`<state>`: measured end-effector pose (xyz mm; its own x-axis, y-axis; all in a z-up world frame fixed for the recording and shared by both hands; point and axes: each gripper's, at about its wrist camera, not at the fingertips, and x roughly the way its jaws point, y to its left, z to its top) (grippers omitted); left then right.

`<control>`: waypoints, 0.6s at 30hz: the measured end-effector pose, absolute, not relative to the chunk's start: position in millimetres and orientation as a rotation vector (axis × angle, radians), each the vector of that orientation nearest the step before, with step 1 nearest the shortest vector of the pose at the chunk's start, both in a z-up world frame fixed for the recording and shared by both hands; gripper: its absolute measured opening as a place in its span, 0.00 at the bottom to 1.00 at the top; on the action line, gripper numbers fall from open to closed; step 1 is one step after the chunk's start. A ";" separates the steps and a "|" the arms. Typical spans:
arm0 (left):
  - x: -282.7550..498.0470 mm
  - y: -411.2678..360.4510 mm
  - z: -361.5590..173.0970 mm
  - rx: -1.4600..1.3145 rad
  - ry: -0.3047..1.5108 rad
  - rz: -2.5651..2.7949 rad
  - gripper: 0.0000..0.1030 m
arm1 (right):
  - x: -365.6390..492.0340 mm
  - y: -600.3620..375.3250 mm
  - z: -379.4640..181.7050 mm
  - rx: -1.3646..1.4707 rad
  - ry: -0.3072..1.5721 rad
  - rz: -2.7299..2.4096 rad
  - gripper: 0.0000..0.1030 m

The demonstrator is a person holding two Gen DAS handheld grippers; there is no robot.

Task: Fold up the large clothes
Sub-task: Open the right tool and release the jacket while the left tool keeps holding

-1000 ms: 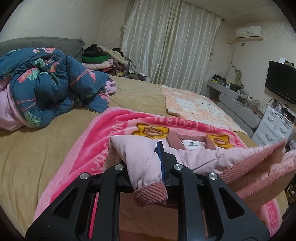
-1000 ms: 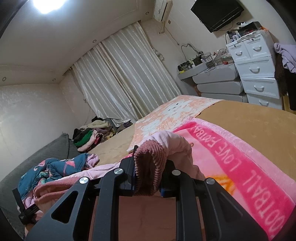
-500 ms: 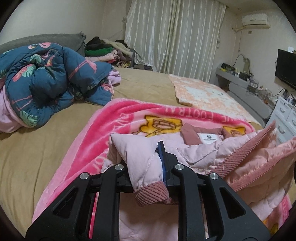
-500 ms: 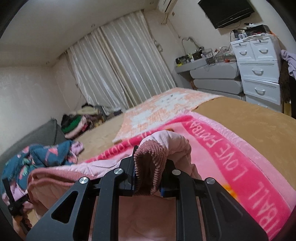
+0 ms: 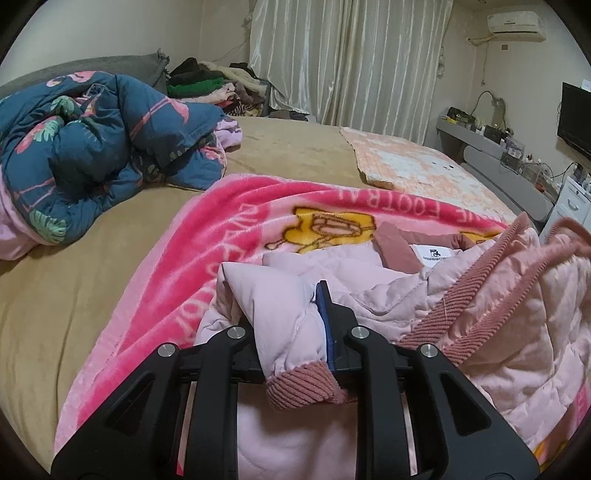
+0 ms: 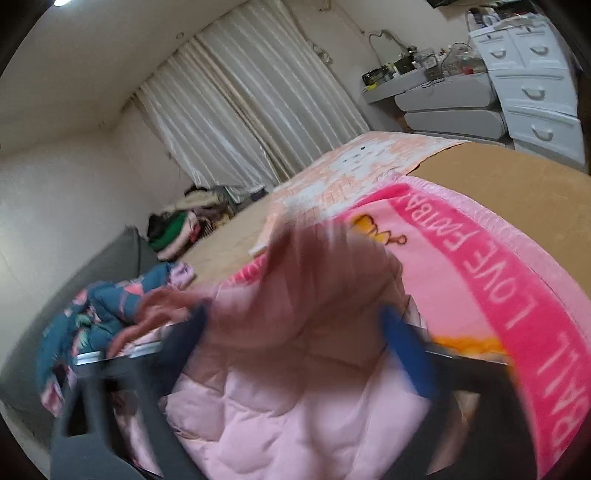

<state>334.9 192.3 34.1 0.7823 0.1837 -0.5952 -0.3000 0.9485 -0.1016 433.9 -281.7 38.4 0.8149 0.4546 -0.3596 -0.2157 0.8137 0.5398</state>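
Bed [image 5: 92,266] served as landmark; tan sheet. Left wrist view was sharp; right wrist view was motion-blurred across its lower half.

Only the left view showed the wall television [image 5: 576,118] and air conditioner [image 5: 515,24] past the bed's far side. Only the right view showed the white drawer chest [image 6: 535,92], off the bed's far corner.

On the bed: bright pink blanket [image 5: 229,221] spread over the near part; blue flamingo-print quilt [image 5: 92,147] bunched toward the head end; peach patterned cover [image 5: 406,166] flat on the far side. Clothes pile [image 5: 207,85] sat beyond the head end, by the curtains [image 5: 351,62].

Pink padded jacket [image 5: 388,295] lay on the pink blanket, near edge of bed, collar label facing up.

Left gripper [image 5: 295,325]: jaws pressed together, pinching a jacket sleeve just above its ribbed cuff [image 5: 303,384].

Right gripper [image 6: 295,325]: blue-padded fingers [image 6: 406,354] spread wide apart, jacket fabric bulging loose between them; contact with the pads could not be told through the blur.
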 end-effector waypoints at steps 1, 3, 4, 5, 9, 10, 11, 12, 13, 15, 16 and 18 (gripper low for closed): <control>335.1 192.7 33.8 -0.196 0.621 0.261 0.15 | 432.3 -279.5 39.7 0.476 0.507 0.367 0.96; 335.1 193.8 33.7 -0.210 0.622 0.250 0.17 | 430.5 -273.9 39.9 0.390 0.527 0.309 0.96; 333.5 194.0 35.4 -0.225 0.619 0.243 0.19 | 430.5 -269.9 37.1 0.324 0.548 0.263 0.96; 332.1 193.7 37.7 -0.231 0.615 0.239 0.22 | 432.1 -265.9 32.4 0.259 0.575 0.215 0.96; 326.9 190.6 50.4 -0.254 0.604 0.216 0.28 | 441.7 -260.4 3.7 0.177 0.711 0.145 0.96; 325.3 190.8 53.6 -0.264 0.601 0.207 0.31 | 442.3 -262.1 0.1 0.199 0.725 0.152 0.96; 324.0 190.5 56.2 -0.274 0.599 0.202 0.32 | 442.5 -263.6 -1.4 0.209 0.728 0.151 0.96; 323.2 190.0 58.0 -0.282 0.599 0.195 0.36 | 441.1 -264.4 -1.1 0.212 0.723 0.144 0.96; 321.3 189.6 60.3 -0.299 0.594 0.173 0.56 | 440.2 -264.8 0.3 0.203 0.714 0.139 0.96; 315.4 185.8 67.6 -0.318 0.572 0.135 0.77 | 438.3 -264.1 2.9 0.170 0.693 0.130 0.96; 311.1 179.5 74.1 -0.285 0.554 0.148 0.82 | 437.8 -263.4 3.7 0.149 0.685 0.125 0.96; 302.3 167.5 86.2 -0.217 0.514 0.172 0.88 | 436.9 -263.7 5.0 0.122 0.673 0.116 0.96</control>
<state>302.3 167.5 86.2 0.8571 0.1082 -0.5037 -0.2165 0.9628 -0.1616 436.9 -263.7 5.0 0.7761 0.1463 -0.6133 -0.0676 0.9864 0.1498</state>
